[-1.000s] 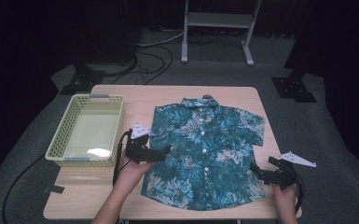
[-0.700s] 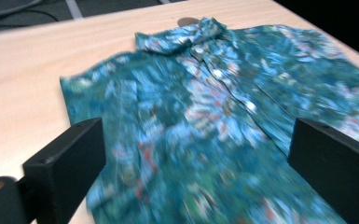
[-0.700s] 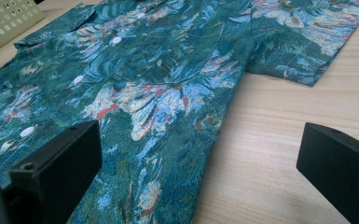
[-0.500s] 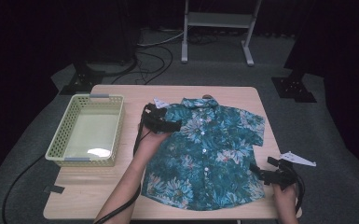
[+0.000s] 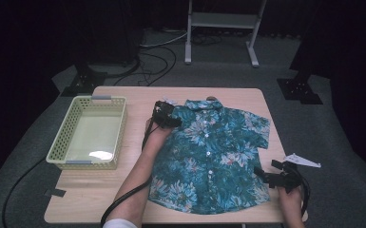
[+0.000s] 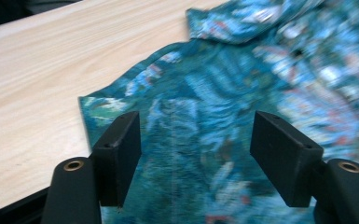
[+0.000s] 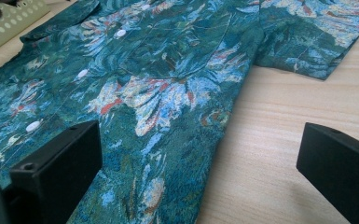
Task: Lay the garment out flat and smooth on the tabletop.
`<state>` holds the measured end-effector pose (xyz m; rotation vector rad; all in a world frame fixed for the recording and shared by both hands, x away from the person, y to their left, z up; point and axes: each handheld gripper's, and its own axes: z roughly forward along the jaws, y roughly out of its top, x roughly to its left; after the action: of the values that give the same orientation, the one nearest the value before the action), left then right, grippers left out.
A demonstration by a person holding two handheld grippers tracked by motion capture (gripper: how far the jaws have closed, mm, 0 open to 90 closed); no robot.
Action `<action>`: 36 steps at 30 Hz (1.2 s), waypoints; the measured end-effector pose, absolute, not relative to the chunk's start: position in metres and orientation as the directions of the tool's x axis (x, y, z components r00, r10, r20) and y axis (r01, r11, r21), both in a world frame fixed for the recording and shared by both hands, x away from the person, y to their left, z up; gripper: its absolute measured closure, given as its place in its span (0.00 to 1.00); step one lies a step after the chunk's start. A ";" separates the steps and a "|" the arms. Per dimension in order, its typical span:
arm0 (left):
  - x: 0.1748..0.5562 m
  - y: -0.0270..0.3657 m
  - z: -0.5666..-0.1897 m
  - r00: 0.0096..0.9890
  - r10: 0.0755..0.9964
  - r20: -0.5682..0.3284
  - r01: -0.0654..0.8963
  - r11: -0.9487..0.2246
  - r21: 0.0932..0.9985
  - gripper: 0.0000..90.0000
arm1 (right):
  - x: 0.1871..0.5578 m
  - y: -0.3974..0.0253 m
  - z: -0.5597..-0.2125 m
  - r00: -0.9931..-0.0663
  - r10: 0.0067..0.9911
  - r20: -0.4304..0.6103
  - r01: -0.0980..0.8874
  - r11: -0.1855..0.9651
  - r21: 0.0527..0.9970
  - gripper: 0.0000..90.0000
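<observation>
A teal short-sleeved shirt with a floral print (image 5: 209, 156) lies flat and buttoned on the wooden table (image 5: 133, 190), collar at the far side. My left gripper (image 5: 172, 120) is at the shirt's left shoulder. In the left gripper view it (image 6: 193, 135) stands open just above the left sleeve (image 6: 182, 107), with nothing held. My right gripper (image 5: 261, 175) is at the shirt's lower right hem. It (image 7: 200, 154) is wide open, one jaw over the fabric (image 7: 158, 70) and the other over bare wood (image 7: 284, 107).
A pale green mesh basket (image 5: 119, 128) stands on the table's left part, holding nothing that I can see; its corner (image 7: 9, 18) also appears in the right gripper view. Cables and stand feet lie on the dark floor beyond the table.
My left gripper has moved away from me, from the shirt's lower left side up to its left shoulder. The right gripper and the shirt have stayed put.
</observation>
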<state>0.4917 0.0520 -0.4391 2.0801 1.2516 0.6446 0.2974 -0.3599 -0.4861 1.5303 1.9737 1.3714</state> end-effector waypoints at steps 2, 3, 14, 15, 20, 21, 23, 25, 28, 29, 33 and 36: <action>0.494 0.053 -0.446 0.432 0.898 0.084 0.603 -0.357 0.714 0.40 | 0.297 -0.360 -0.486 -0.393 0.867 0.307 0.589 -0.019 0.808 0.00; 0.496 0.054 -0.448 0.437 0.896 0.076 0.609 -0.358 0.708 0.40 | 0.297 -0.360 -0.486 -0.393 0.866 0.308 0.590 -0.020 0.807 0.00; 0.500 0.059 -0.466 0.441 0.895 0.064 0.639 -0.363 0.678 0.59 | 0.298 -0.360 -0.486 -0.398 0.863 0.312 0.590 -0.020 0.807 0.00; 0.500 0.059 -0.466 0.442 0.894 0.077 0.637 -0.373 0.675 0.62 | 0.298 -0.360 -0.486 -0.398 0.863 0.313 0.591 -0.020 0.806 0.00; 0.497 0.062 -0.460 0.445 0.888 0.113 0.600 -0.390 0.698 0.85 | 0.298 -0.360 -0.486 -0.397 0.862 0.314 0.593 -0.020 0.805 0.00; 0.496 0.064 -0.459 0.442 0.888 0.129 0.599 -0.399 0.694 0.90 | 0.298 -0.360 -0.486 -0.397 0.862 0.314 0.593 -0.020 0.805 0.00; 0.495 0.068 -0.457 0.433 0.892 0.132 0.594 -0.393 0.702 1.00 | 0.298 -0.360 -0.486 -0.397 0.862 0.315 0.594 -0.021 0.804 0.00; 0.493 0.072 -0.454 0.417 0.897 0.147 0.585 -0.389 0.711 1.00 | 0.298 -0.360 -0.486 -0.396 0.862 0.316 0.595 -0.021 0.803 0.00; 0.492 0.082 -0.449 0.381 0.911 0.158 0.576 -0.368 0.730 1.00 | 0.298 -0.361 -0.486 -0.394 0.862 0.317 0.596 -0.023 0.803 0.00; 0.492 0.086 -0.448 0.368 0.918 0.146 0.584 -0.351 0.732 1.00 | 0.298 -0.361 -0.486 -0.394 0.863 0.316 0.596 -0.022 0.803 0.00; 0.491 0.108 -0.443 0.282 0.948 0.145 0.601 -0.293 0.743 1.00 | 0.298 -0.360 -0.486 -0.393 0.863 0.317 0.598 -0.023 0.802 0.00; 0.489 0.127 -0.442 0.219 0.967 0.127 0.624 -0.239 0.744 1.00 | 0.298 -0.360 -0.486 -0.391 0.864 0.317 0.599 -0.023 0.800 0.00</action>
<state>0.4892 0.1265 -0.4416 1.9449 1.4640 0.8063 0.2984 -0.3603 -0.4865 1.5431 1.9805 1.3752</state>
